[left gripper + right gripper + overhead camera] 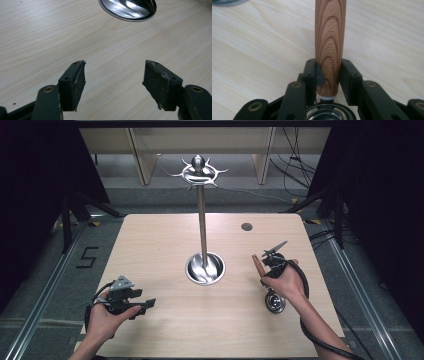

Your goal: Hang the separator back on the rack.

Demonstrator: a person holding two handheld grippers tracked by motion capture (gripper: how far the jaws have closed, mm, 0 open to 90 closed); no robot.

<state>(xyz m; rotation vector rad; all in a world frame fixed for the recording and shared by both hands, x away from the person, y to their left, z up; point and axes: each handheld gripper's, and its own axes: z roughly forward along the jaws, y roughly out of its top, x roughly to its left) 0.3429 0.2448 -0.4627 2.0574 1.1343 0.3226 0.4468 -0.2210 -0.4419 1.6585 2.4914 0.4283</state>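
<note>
A utensil with a striped wooden handle and a round slotted metal head is clamped in my right gripper, whose jaws close on the handle just above the head. From the high view, the right gripper sits at the table's right, the handle pointing away and the head lying low by the wrist. My left gripper hovers at the front left, and its jaws stand wide apart over bare wood with nothing between them.
A tall metal stand with curved hooks on top rises from a round shiny base at the table's middle. That base lies ahead of the left gripper. A dark round hole marks the far right of the wooden table.
</note>
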